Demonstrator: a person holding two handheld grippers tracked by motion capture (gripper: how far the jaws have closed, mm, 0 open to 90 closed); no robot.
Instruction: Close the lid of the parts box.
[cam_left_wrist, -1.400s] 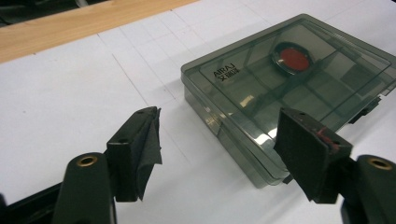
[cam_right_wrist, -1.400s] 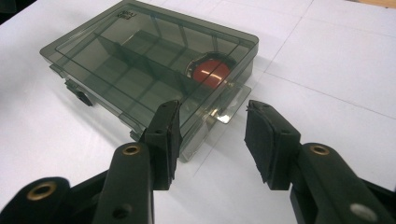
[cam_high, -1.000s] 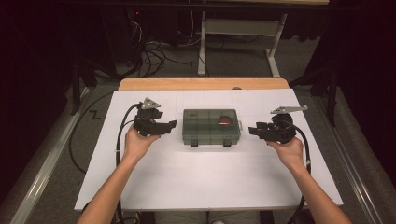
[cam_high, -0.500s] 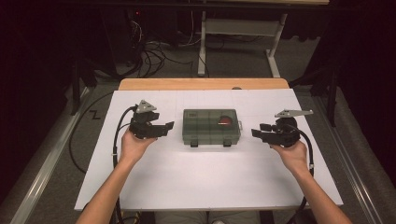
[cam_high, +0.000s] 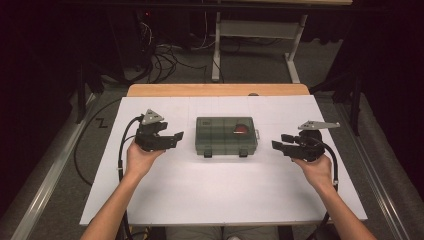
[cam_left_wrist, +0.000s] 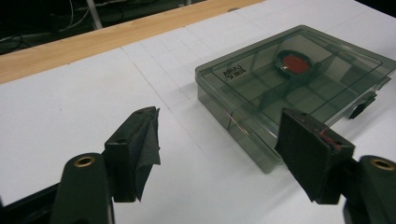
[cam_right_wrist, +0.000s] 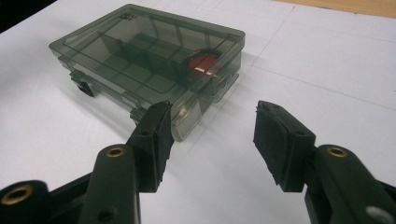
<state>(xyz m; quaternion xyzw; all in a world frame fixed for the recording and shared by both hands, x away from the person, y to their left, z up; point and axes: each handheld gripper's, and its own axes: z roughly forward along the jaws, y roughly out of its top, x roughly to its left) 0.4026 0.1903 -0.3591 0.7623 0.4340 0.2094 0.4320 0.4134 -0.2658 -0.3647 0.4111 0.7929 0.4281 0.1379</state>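
High view, box: one smoky clear compartment box (cam_high: 226, 136) lies flat near the middle of the white desk (cam_high: 220, 195), long axis running left to right, parallel to the desk's far wooden edge; its two latches face the near edge.
High view, contents: one red round item (cam_high: 241, 130) sits in a far right compartment.
High view, grippers: two; the left gripper (cam_high: 170, 138) is just left of the box, the right gripper (cam_high: 280, 142) just right of it, both pointing inward at the box and apart from it.
Left gripper view, jaws: spread wide with nothing between the pads, only bare desk.
Left gripper view, box: it lies ahead and to the right, lid shut, a corner toward the camera.
Left gripper view, writing: a small printed mark on the lid (cam_left_wrist: 232, 72) near that corner, too small to read.
Right gripper view, jaws: have just been opening; they stand apart and grip nothing.
Right gripper view, box: ahead to the left, a short end nearest; the left jaw's tip overlaps the box's near corner in the picture, and contact cannot be told.
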